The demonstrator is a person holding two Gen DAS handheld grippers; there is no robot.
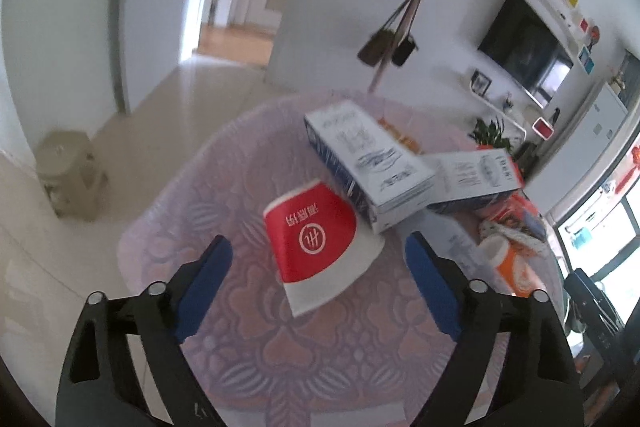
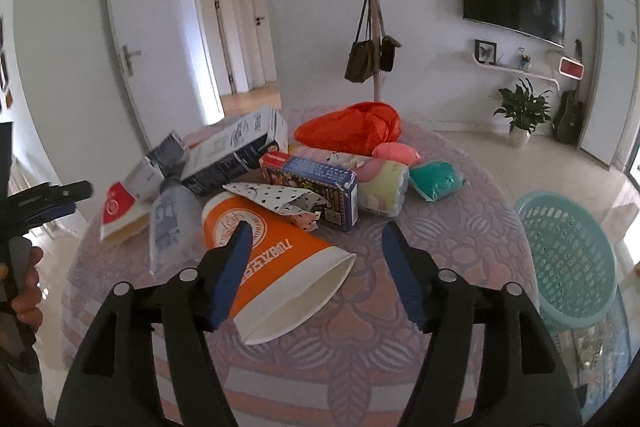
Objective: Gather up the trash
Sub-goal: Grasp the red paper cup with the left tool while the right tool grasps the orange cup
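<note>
A flattened red and white paper cup [image 1: 320, 243] lies on the round table [image 1: 200, 227], and my left gripper [image 1: 320, 247] is open above it, fingers on either side. Behind it lie two white and blue cartons [image 1: 368, 163]. In the right wrist view my right gripper [image 2: 316, 231] is open over a flattened orange paper cup [image 2: 280, 259]. Around it lie a plastic bottle [image 2: 170, 223], a blue box [image 2: 316, 183], a red plastic bag [image 2: 352, 129], spotted paper [image 2: 276, 199] and soft packets [image 2: 384, 183]. The red cup [image 2: 120, 211] shows at left.
A teal plastic basket [image 2: 568, 255] stands at the table's right side. A small stool [image 1: 68, 171] sits on the floor at left. A coat rack with bags [image 2: 372, 39] stands beyond the table. The left gripper and hand [image 2: 36, 211] show at the left edge.
</note>
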